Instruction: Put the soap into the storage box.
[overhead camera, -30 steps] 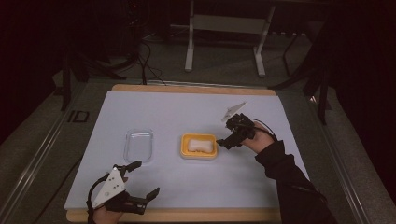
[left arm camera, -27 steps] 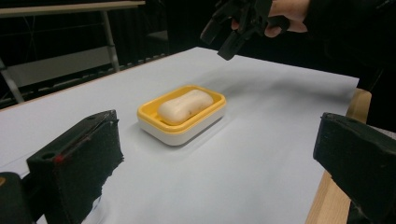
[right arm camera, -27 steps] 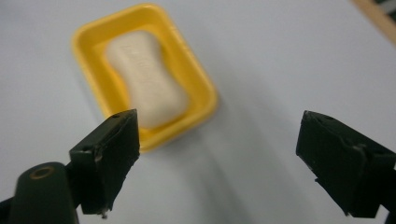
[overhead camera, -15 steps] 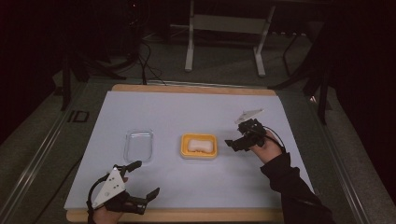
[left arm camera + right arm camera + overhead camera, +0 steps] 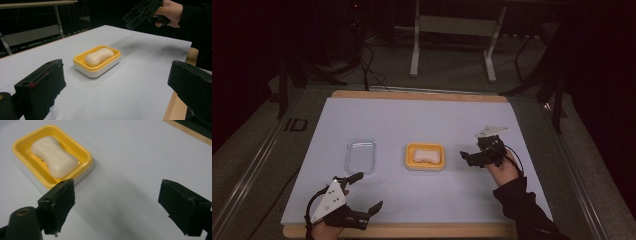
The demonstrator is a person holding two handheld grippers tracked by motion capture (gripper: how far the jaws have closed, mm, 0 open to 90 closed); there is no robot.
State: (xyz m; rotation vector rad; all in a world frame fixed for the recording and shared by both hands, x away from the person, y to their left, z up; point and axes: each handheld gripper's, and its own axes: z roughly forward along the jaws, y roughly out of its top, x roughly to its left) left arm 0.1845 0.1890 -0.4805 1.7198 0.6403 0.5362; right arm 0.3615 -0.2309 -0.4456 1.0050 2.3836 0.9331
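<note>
I see a waisted, matte white soap bar [image 5: 54,156] lying in the glossy yellow rectangular dish [image 5: 85,157] at mid-table. My right gripper [image 5: 473,158], jaws spread and empty, has drawn back rightward from the dish. My left gripper [image 5: 367,192] rests released.

Left gripper [image 5: 364,192]: held low at the near left, jaws spread wide, nothing between them; hand [image 5: 319,231] gripping it from beneath.
Right gripper [image 5: 468,157]: raised at the right, jaws wide apart and empty, pointing leftward; hand [image 5: 504,171] behind it, dark sleeve [image 5: 524,210] trailing back.
</note>
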